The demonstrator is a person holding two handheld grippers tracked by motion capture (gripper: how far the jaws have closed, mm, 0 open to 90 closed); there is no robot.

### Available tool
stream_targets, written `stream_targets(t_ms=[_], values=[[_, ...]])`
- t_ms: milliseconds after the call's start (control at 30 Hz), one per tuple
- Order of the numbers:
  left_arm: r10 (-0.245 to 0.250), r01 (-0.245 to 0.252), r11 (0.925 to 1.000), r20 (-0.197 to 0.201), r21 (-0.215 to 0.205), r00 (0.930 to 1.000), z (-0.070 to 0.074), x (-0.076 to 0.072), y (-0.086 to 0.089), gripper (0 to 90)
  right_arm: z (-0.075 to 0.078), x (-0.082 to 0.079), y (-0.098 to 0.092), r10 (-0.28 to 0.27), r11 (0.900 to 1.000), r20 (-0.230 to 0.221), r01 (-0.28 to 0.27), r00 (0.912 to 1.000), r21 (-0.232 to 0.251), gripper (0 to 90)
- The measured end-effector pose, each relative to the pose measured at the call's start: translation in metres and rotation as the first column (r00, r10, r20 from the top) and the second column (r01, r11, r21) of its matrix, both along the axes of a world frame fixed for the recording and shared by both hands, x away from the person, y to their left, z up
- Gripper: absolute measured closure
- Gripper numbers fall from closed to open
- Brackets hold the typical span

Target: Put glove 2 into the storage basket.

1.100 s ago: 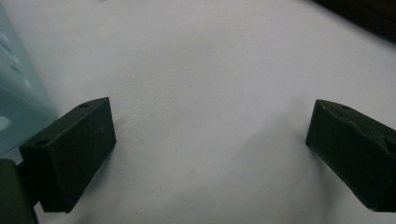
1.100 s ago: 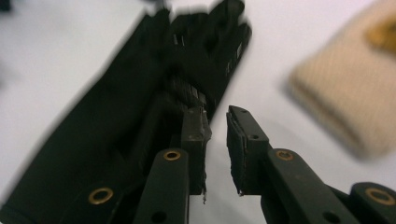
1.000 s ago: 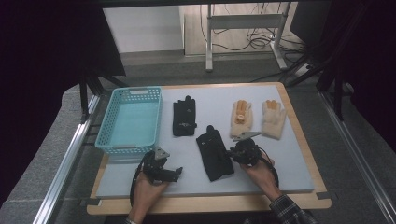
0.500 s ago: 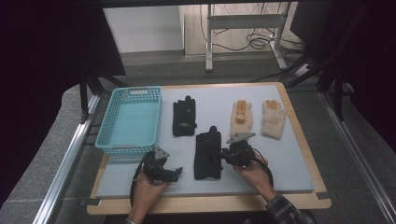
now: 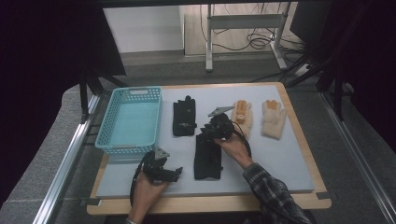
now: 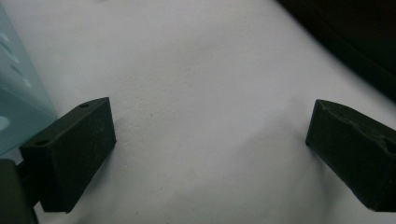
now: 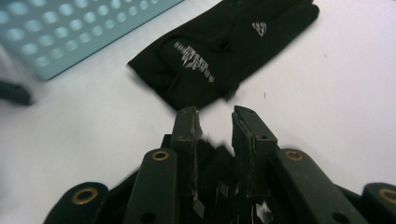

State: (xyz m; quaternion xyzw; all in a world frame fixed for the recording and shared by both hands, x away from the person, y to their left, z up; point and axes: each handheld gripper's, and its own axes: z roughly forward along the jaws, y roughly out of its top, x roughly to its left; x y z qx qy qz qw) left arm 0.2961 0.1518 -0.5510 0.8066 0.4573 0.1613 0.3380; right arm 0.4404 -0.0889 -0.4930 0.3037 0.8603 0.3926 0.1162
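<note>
Two black gloves lie on the white board. One black glove with a white logo (image 5: pixel 184 119) (image 7: pixel 224 56) lies flat beside the basket. The other black glove (image 5: pixel 208 156) lies nearer the front edge. My right gripper (image 5: pixel 207 131) (image 7: pixel 215 114) hovers over that glove's far end. Its jaws have just been opening and stand a little apart. Bare board shows between the tips, and black glove fabric (image 7: pixel 219 186) shows low between them, though no grip is visible. My left gripper (image 5: pixel 175 173) (image 6: pixel 210 140) rests wide open on bare board at the front left.
A light blue plastic basket (image 5: pixel 114 140) (image 7: pixel 70 32) (image 6: pixel 14 107) stands at the board's left. Two tan knitted gloves (image 5: pixel 243 116) (image 5: pixel 274 119) lie at the back right. The wooden table edge (image 5: pixel 210 204) runs along the front. Metal rails flank the table.
My right hand has moved away from me and to the left, from beside the near black glove to its far end. That glove has turned from tilted to straight. The left gripper stayed put.
</note>
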Motion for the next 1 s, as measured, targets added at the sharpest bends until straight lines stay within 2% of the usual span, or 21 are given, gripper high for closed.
stream_targets(t_ms=[33, 67, 100, 233, 333, 367, 433, 467, 500, 533, 600, 700, 767, 833, 867, 933, 967, 1000], values=[[0.0, 0.0, 1.0, -0.001, -0.001, 1.0, 0.0, 0.0, 0.0, 1.8, -0.004, 0.012, 0.01, 0.004, 1.0, 0.0, -0.004, 1.0, -0.012, 66.7], [0.0, 0.0, 1.0, -0.001, -0.001, 1.0, 0.0, 0.0, 0.0, 1.8, -0.004, 0.012, 0.01, 0.004, 1.0, 0.0, -0.004, 1.0, -0.012, 66.7], [0.001, -0.001, 1.0, 0.0, -0.002, 1.0, 0.0, 0.0, 0.0, 1.8, -0.009, 0.023, 0.019, 0.006, 0.999, 0.005, -0.006, 1.0, -0.033, 63.9], [0.001, -0.001, 1.0, 0.0, -0.004, 1.0, 0.0, 0.0, 0.0, 1.8, -0.018, 0.039, 0.034, 0.016, 0.997, -0.005, -0.016, 0.9999, -0.072, 61.3], [0.001, -0.001, 1.0, 0.0, -0.004, 1.0, 0.0, 0.0, 0.0, 1.7, -0.023, 0.045, 0.037, 0.016, 0.996, -0.015, -0.017, 0.9998, -0.089, 61.4], [0.001, -0.001, 1.0, -0.001, -0.004, 1.0, 0.0, 0.0, 0.0, 1.7, -0.03, 0.052, 0.04, 0.015, 0.995, -0.032, -0.019, 0.9994, -0.101, 62.6], [0.001, -0.001, 1.0, -0.001, -0.004, 1.0, 0.0, 0.0, 0.0, 1.8, -0.034, 0.056, 0.041, 0.029, 0.996, -0.05, -0.033, 0.9983, -0.084, 69.3], [0.001, -0.001, 1.0, -0.001, -0.004, 1.0, 0.0, 0.0, 0.0, 1.7, -0.034, 0.056, 0.041, 0.034, 0.997, -0.073, -0.039, 0.9968, -0.066, 77.5], [0.001, -0.001, 1.0, -0.001, -0.004, 1.0, 0.0, 0.0, 0.0, 1.7, -0.034, 0.056, 0.041, 0.037, 0.997, -0.084, -0.042, 0.9958, -0.059, 81.7], [0.001, -0.001, 1.0, -0.001, -0.004, 1.0, 0.0, 0.0, 0.0, 1.8, -0.033, 0.054, 0.042, 0.033, 0.996, -0.072, -0.038, 0.9969, -0.079, 84.2], [0.001, -0.001, 1.0, -0.001, -0.003, 1.0, 0.0, 0.0, 0.0, 1.7, -0.031, 0.049, 0.044, 0.043, 0.992, -0.061, -0.05, 0.9972, -0.113, 84.8], [0.0, 0.0, 1.0, -0.001, -0.002, 1.0, 0.0, 0.0, 0.0, 1.8, -0.021, 0.032, 0.043, 0.083, 0.992, -0.074, -0.089, 0.9938, -0.094, 84.7], [0.0, 0.0, 1.0, -0.002, -0.001, 1.0, 0.0, 0.0, 0.0, 1.8, -0.017, 0.021, 0.043, 0.129, 0.988, -0.111, -0.137, 0.9854, -0.07, 81.8], [0.001, -0.001, 1.0, -0.001, -0.003, 1.0, 0.0, 0.0, 0.0, 1.7, -0.011, 0.014, 0.044, 0.117, 0.99, -0.063, -0.121, 0.9911, -0.072, 69.9], [0.0, 0.0, 1.0, -0.002, -0.001, 1.0, 0.0, 0.0, 0.0, 1.7, -0.009, 0.017, 0.045, 0.101, 0.993, -0.056, -0.105, 0.9933, -0.06, 64.8], [0.0, 0.0, 1.0, -0.001, -0.001, 1.0, 0.0, 0.0, 0.0, 1.7, -0.008, 0.02, 0.045, 0.085, 0.995, -0.05, -0.087, 0.9951, -0.051, 62.2], [0.0, 0.0, 1.0, -0.001, -0.001, 1.0, 0.0, 0.0, 0.0, 1.7, -0.008, 0.027, 0.047, 0.064, 0.997, -0.046, -0.066, 0.9969, -0.041, 59.8], [0.001, -0.001, 1.0, -0.001, -0.003, 1.0, 0.0, 0.0, 0.0, 1.7, -0.01, 0.039, 0.052, 0.042, 0.999, -0.047, -0.043, 0.998, -0.025, 52.6]])
